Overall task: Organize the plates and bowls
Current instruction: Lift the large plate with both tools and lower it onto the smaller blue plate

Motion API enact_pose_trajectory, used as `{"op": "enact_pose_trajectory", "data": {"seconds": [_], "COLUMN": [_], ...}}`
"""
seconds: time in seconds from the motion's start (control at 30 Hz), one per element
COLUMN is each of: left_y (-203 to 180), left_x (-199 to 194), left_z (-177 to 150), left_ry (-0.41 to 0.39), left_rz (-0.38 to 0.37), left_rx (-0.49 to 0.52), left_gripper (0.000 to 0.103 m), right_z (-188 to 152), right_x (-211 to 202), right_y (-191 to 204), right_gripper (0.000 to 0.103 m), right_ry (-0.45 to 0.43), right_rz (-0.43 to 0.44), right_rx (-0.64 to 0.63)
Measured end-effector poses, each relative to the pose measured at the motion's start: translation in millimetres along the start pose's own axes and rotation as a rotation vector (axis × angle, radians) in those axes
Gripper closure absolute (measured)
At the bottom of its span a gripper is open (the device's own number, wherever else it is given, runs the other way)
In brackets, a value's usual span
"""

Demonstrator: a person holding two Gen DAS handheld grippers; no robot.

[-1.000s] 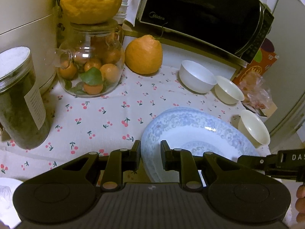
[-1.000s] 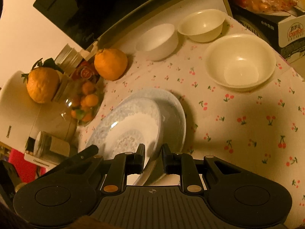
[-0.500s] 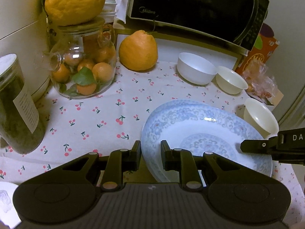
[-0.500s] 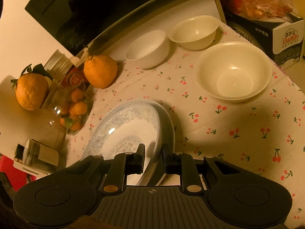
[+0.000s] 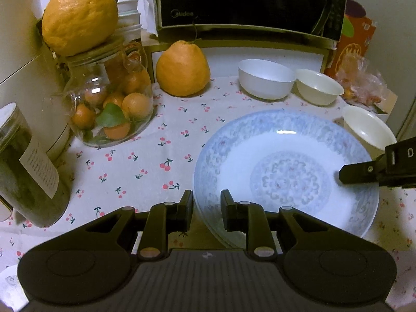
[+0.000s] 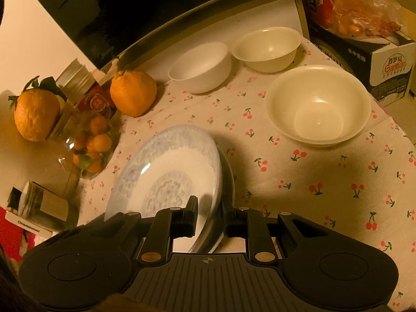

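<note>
Two stacked blue-patterned plates (image 5: 286,161) sit over the cherry-print tablecloth (image 5: 145,156). My left gripper (image 5: 206,202) is shut on their near left rim. My right gripper (image 6: 209,208) is shut on the opposite rim of the plates (image 6: 166,171), and one of its fingers (image 5: 358,174) reaches in over the plate from the right in the left wrist view. Behind the plates stand a white bowl (image 5: 265,78) (image 6: 200,67), a small cream bowl (image 5: 318,85) (image 6: 267,48) and a larger cream bowl (image 5: 366,130) (image 6: 317,104), all upright.
A glass jar of small oranges (image 5: 109,109) with a big citrus fruit (image 5: 78,18) on its lid stands at the left, beside a dark jar (image 5: 23,171). Another citrus fruit (image 5: 182,70) and a microwave (image 5: 247,2) are at the back. A carton (image 6: 384,65) borders the right.
The left gripper has rolled and shifted with the plate rim. The upper plate now covers more of the lower one. The right gripper has stayed put.
</note>
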State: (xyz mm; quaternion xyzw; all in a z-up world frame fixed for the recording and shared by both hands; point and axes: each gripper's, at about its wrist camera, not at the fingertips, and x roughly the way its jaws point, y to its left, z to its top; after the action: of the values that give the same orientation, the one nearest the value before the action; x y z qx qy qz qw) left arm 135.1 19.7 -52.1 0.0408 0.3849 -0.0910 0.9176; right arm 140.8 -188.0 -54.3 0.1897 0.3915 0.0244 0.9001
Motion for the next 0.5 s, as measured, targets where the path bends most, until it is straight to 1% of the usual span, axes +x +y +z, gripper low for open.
{"op": "enact_pose_trajectory", "data": {"seconds": [0.3,0.5], "left_y": [1.1,2.9], "left_x": [0.7,1.4], "left_z": [0.2,0.7], "left_ry": [0.004,0.008], "left_rz": [0.000,-0.005], "left_rx": [0.002,-0.010], "left_gripper": [0.082,0.081], "right_z": [1.9,3.6], "right_x": [0.2,0.0], "right_y": [0.1,-6.0], "right_gripper": [0.082,0.082], "right_ry": [0.017,0.046], "right_rz": [0.009,0.042], "right_rx": [0.001,0.052]}}
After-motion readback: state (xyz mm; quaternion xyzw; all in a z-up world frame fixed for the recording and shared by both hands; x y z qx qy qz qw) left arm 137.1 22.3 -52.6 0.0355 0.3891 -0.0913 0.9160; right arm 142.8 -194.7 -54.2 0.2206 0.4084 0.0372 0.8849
